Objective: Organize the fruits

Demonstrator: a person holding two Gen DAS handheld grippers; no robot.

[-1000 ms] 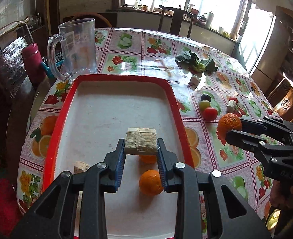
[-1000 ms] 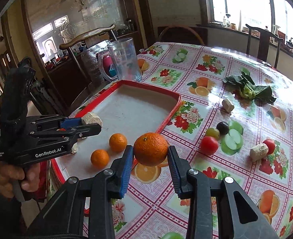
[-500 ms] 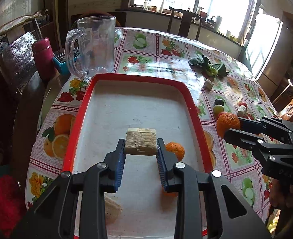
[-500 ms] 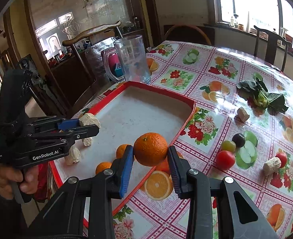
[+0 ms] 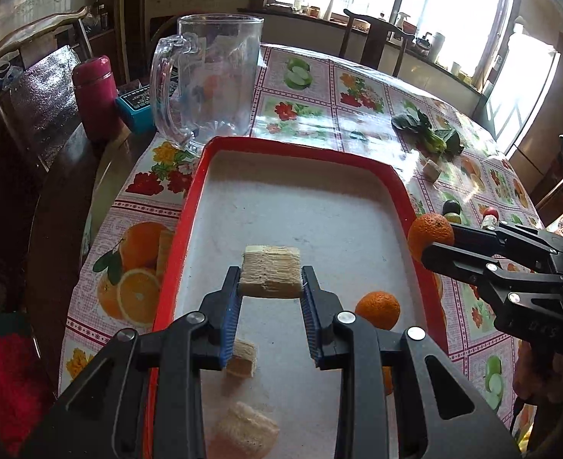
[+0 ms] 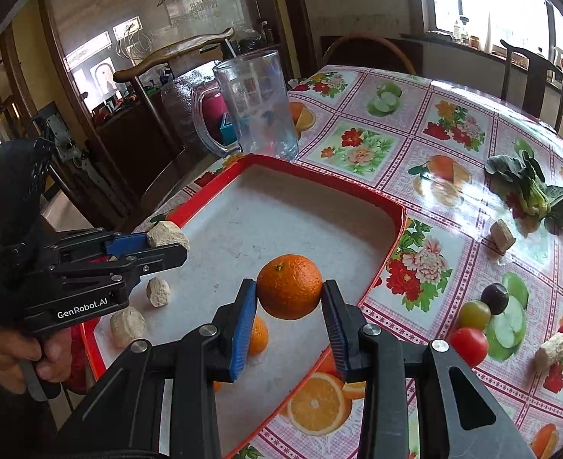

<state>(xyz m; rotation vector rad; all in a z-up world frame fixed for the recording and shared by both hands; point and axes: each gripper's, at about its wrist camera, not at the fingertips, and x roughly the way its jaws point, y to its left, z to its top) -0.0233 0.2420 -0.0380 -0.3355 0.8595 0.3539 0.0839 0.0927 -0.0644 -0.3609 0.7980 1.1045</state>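
A red-rimmed tray (image 5: 189, 206) (image 6: 392, 229) lies on the flowered table. My left gripper (image 5: 270, 287) is shut on a beige fibrous chunk (image 5: 270, 276) and holds it above the tray's middle; it shows in the right wrist view (image 6: 166, 243) too. My right gripper (image 6: 289, 302) is shut on an orange (image 6: 289, 286) above the tray's near right rim; this orange also shows in the left wrist view (image 5: 430, 235). Another orange (image 5: 378, 310) and two beige chunks (image 5: 243, 357) (image 5: 245, 430) lie in the tray.
A clear glass pitcher (image 5: 209, 80) stands beyond the tray's far left corner, a red flask (image 5: 94, 95) beside it. Small tomatoes and grapes (image 6: 472, 315), beige chunks (image 6: 502, 234) and leafy greens (image 6: 530, 191) lie on the table right of the tray.
Both grippers have moved forward over the tray with their loads. The right gripper's orange now hangs over the tray rim rather than the tablecloth. Both grips are unchanged.
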